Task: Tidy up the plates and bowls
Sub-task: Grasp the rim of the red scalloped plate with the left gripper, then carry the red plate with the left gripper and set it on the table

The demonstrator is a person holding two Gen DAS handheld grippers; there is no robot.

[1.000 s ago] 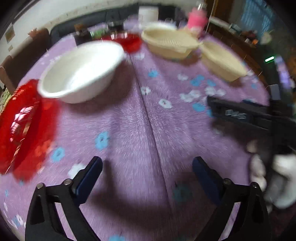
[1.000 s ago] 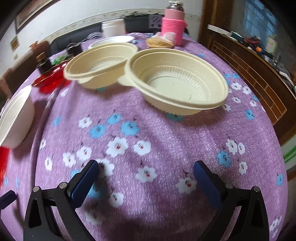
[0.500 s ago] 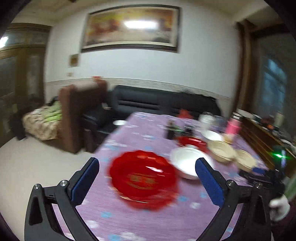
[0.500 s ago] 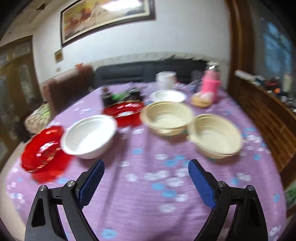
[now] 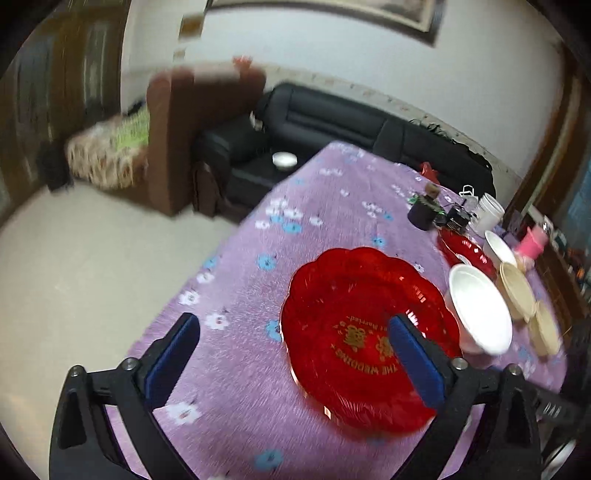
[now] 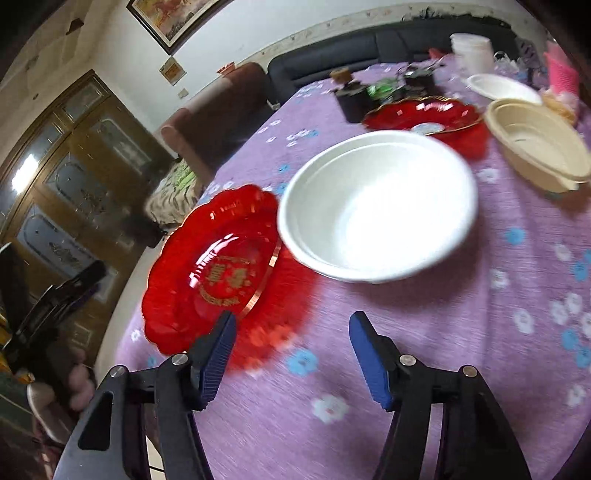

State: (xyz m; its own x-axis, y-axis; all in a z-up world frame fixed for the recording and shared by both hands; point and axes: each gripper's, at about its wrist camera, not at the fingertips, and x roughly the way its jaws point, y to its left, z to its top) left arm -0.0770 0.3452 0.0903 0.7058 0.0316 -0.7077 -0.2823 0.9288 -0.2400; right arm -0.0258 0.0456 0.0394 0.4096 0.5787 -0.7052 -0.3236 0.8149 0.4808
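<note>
Jaws of both grippers are caught closing, with nothing gripped. Left gripper (image 5: 291, 354): jaws spread wide above the table (image 5: 236, 295); the right-hand pad overlaps the near part of a red plate (image 5: 364, 336) in view, though contact cannot be told. Right gripper (image 6: 291, 354): jaws partly spread, only tablecloth seen between them; the left-hand pad lies over the red plate's (image 6: 214, 273) near rim in view.

Items on the table, purple floral cloth:
- Red plate, scalloped, gold lettering at its centre, set near the table's edge and flat on the cloth.
- White bowl (image 6: 376, 206), upright, just beside the red plate; its rim overlaps the plate's edge in the right wrist view. It is also seen from the left wrist (image 5: 480, 308).
- Second red plate (image 6: 428, 118), beyond the white bowl, with a small pale object on it.
- Beige bowl (image 6: 535, 147), upright, beside the white bowl toward the far right. Two beige bowls (image 5: 517, 291) are seen side by side in the left wrist view.
- White dish (image 6: 502, 86), shallow, at the far end.
- White tub (image 6: 472, 48) and pink flask (image 6: 561, 74), at the far edge.
- Dark jar (image 6: 351, 99), cork-topped, near the second red plate.

Surroundings: black sofa (image 5: 332, 122), brown armchair (image 5: 192, 122), wooden cabinet (image 6: 74, 177), framed picture (image 6: 173, 18) on the wall. A person's fingers (image 6: 79, 384) are seen at lower left of the right wrist view, beneath a blurred dark tool.
</note>
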